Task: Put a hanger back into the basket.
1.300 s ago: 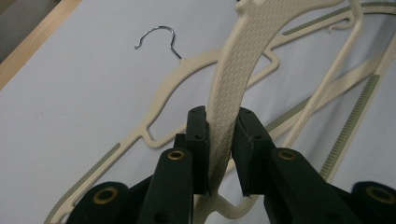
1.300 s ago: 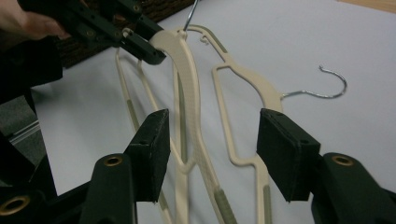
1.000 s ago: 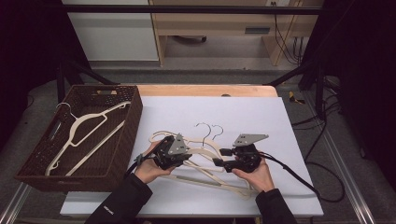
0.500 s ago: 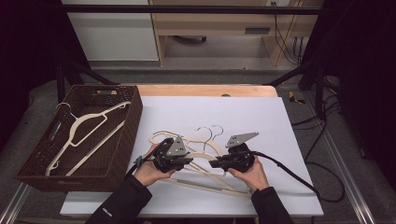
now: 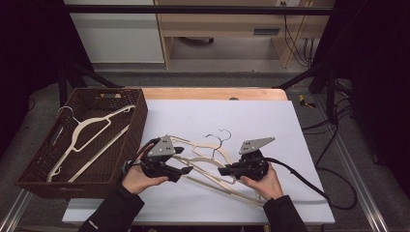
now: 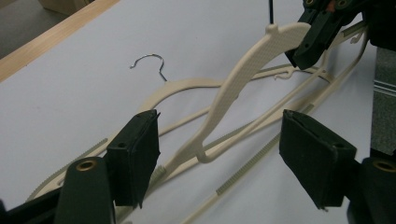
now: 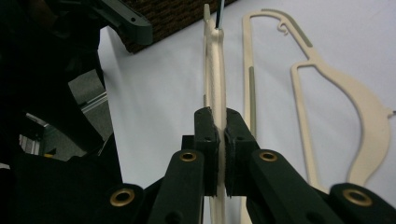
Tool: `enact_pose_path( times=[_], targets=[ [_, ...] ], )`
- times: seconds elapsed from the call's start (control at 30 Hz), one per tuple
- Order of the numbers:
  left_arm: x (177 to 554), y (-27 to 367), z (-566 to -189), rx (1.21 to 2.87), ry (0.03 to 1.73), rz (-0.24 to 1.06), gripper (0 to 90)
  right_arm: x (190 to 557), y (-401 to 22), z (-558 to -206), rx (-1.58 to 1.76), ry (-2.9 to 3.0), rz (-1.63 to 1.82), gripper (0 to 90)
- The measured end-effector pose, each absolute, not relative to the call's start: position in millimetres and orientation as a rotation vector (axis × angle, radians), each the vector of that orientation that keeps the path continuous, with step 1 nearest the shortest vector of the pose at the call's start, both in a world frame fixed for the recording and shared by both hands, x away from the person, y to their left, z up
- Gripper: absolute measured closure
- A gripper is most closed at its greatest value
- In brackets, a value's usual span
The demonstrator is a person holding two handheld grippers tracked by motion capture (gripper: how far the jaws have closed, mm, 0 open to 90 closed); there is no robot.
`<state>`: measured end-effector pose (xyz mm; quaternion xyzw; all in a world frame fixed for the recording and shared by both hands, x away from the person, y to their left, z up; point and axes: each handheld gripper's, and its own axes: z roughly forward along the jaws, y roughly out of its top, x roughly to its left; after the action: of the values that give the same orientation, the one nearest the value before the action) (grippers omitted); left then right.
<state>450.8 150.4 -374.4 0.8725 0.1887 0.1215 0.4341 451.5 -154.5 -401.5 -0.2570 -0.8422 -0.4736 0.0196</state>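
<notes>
Over the white table (image 5: 290, 125), our right gripper (image 5: 223, 170) clamps a cream hanger (image 6: 243, 74) by its flat arm; our left gripper (image 6: 219, 154), jaws just opened, straddles it untouched. We judge it light, stiff and slick, best pinched on that broad arm

White table top (image 5: 270, 121), wooden cabinet (image 5: 227, 29) behind, grey floor (image 5: 43, 111), dim room

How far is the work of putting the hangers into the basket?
One hanger already lies in the basket. In hand: the right tongs clamp a hanger; the left tongs have just opened, with its arm between them, not gripped. Left: the hangers on the table.
</notes>
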Motion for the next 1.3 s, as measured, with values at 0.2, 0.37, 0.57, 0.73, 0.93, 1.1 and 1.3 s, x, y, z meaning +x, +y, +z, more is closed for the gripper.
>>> enact_pose_path(
  times=[0.2, 0.37, 0.57, 0.73, 0.93, 1.1, 1.3],
  targets=[
    [451, 150, -374, 2.189, 0.446, 0.278, 30.5, 445, -147, -390, -0.732, -2.646, -1.486, 86.7],
    [454, 139, -377, 2.235, 0.395, 0.25, 39.6, 441, -138, -388, -0.669, -2.666, -1.467, 86.7],
    [455, 129, -378, 2.272, 0.334, 0.225, 60.4, 439, -136, -388, -0.631, -2.669, -1.454, 86.7],
    [453, 127, -376, 2.302, 0.302, 0.226, 70.1, 439, -135, -388, -0.618, -2.664, -1.453, 86.6],
    [447, 128, -373, 2.309, 0.298, 0.218, 77.0, 438, -137, -386, -0.653, -2.717, -1.515, 80.2],
    [438, 129, -370, 2.299, 0.314, 0.193, 82.2, 438, -137, -385, -0.724, -2.762, -1.567, 69.0],
    [429, 125, -371, 2.288, 0.321, 0.173, 86.0, 438, -135, -389, -0.752, -2.791, -1.587, 57.4]
  ],
)
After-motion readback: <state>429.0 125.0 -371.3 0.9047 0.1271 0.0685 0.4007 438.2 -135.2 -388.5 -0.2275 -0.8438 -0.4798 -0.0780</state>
